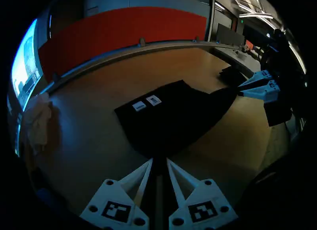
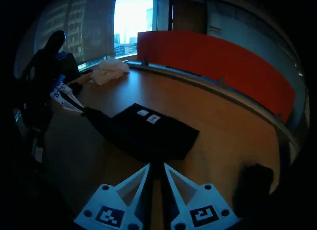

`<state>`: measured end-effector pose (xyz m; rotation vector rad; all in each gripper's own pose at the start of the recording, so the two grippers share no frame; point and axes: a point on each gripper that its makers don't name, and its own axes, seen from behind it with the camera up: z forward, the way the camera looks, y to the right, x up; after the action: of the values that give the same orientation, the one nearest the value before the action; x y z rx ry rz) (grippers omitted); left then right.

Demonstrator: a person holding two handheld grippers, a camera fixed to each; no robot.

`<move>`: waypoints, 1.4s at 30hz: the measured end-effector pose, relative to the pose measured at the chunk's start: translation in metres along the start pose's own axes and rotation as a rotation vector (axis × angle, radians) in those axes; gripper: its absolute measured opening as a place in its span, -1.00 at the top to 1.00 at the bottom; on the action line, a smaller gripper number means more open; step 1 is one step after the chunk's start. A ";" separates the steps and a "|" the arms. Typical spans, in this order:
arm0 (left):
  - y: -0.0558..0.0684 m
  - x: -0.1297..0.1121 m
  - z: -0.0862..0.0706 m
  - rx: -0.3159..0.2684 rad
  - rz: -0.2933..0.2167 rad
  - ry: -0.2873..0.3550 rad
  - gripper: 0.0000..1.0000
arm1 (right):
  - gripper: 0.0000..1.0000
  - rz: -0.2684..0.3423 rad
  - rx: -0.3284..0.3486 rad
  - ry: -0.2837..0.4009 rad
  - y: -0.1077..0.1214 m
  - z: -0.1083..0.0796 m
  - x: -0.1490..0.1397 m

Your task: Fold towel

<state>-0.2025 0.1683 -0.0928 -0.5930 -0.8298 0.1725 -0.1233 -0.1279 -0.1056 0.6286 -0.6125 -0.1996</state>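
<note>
1. My L gripper [image 1: 159, 166]: fingers pressed together, pinching a corner of the black towel [image 1: 174, 115].
2. My R gripper [image 2: 157, 168]: same, pinching another corner; the cloth is drawn to a point at each grip.
3. The rest of the towel lies flat mid table [image 1: 91, 123], w/ two white tags [image 1: 146, 103] on top.
4. I see bare wood on all sides. White cloth pile [image 2: 109, 69] is well apart by the window edge, dark bundle [image 1: 232, 73] near the far edge.
</note>
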 end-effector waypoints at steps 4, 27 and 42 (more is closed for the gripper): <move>0.003 0.003 -0.010 -0.003 0.000 0.001 0.83 | 0.80 -0.001 0.004 0.013 -0.003 -0.011 0.007; 0.016 0.007 -0.044 -0.014 0.014 -0.006 0.83 | 0.80 0.005 0.017 0.024 -0.018 -0.051 0.018; 0.014 0.010 -0.037 -0.006 -0.002 -0.007 0.84 | 0.80 0.006 0.030 0.001 -0.016 -0.043 0.018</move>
<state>-0.1669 0.1674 -0.1133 -0.5976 -0.8381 0.1701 -0.0831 -0.1262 -0.1344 0.6559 -0.6176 -0.1843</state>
